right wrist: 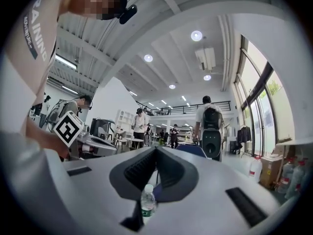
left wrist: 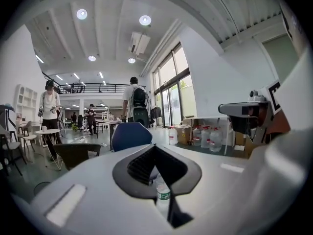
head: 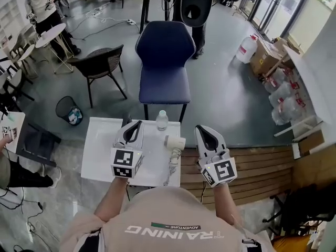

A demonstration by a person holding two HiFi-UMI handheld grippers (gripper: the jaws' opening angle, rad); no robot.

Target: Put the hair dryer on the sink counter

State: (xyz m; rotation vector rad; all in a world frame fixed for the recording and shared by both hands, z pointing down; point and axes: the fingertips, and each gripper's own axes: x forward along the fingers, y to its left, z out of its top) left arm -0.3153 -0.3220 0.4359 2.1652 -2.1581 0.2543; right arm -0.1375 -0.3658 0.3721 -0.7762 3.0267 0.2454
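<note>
The white hair dryer [head: 176, 142] lies near the right edge of the white table [head: 100, 151], and its cord [head: 170, 168] trails back toward me. My left gripper [head: 137, 123] hovers left of it, jaws shut on nothing. My right gripper [head: 202, 128] is held just right of it, beyond the table's edge, and is also shut and empty. Neither touches the dryer. In the left gripper view the closed jaws [left wrist: 155, 147] point level across the room. The right gripper view shows its jaws [right wrist: 156, 148] shut the same way. The dryer is hidden in both gripper views.
A small water bottle [head: 162, 121] stands at the table's far edge, also seen as the bottle [left wrist: 163, 196] and bottle [right wrist: 147, 199] below the jaws. A blue chair [head: 165, 62] stands beyond the table, with a dark chair [head: 100, 62] and bin [head: 69, 109] to the left. Wooden decking [head: 252, 167] lies to the right.
</note>
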